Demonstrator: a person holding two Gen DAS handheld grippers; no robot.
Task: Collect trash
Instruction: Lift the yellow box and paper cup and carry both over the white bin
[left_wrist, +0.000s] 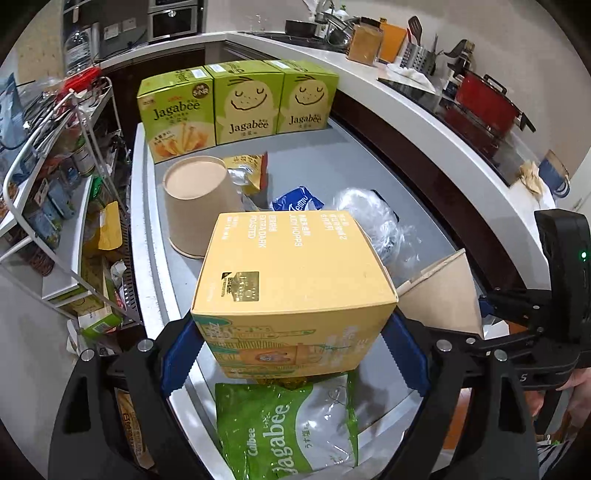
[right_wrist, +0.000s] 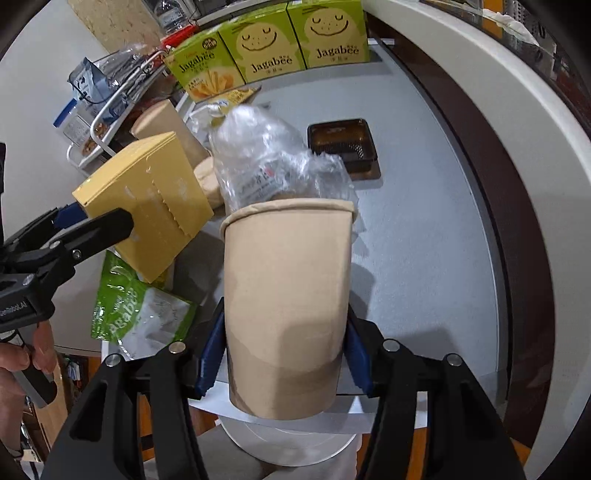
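My left gripper (left_wrist: 295, 354) is shut on a yellow cardboard box (left_wrist: 295, 280), its blue pads pressed on both side walls. The box hangs above a green Jagabee bag (left_wrist: 288, 424). The right wrist view shows the same box (right_wrist: 147, 199) in the left gripper (right_wrist: 110, 225), at the left. My right gripper (right_wrist: 284, 354) is shut on a brown paper cup (right_wrist: 288, 295), with its pads against the cup's sides. Crumpled clear plastic (right_wrist: 273, 162) lies just behind the cup's rim. In the left wrist view, the cup (left_wrist: 439, 299) shows tilted at the right.
On the grey table (left_wrist: 332, 162) stand three Jagabee boxes (left_wrist: 243, 103) at the back, an upturned paper cup (left_wrist: 195, 206), a yellow wrapper (left_wrist: 247, 173) and a blue tissue pack (left_wrist: 295, 201). A dark plastic tray (right_wrist: 343, 144) lies further right. A wire rack (left_wrist: 55, 147) crowds the left.
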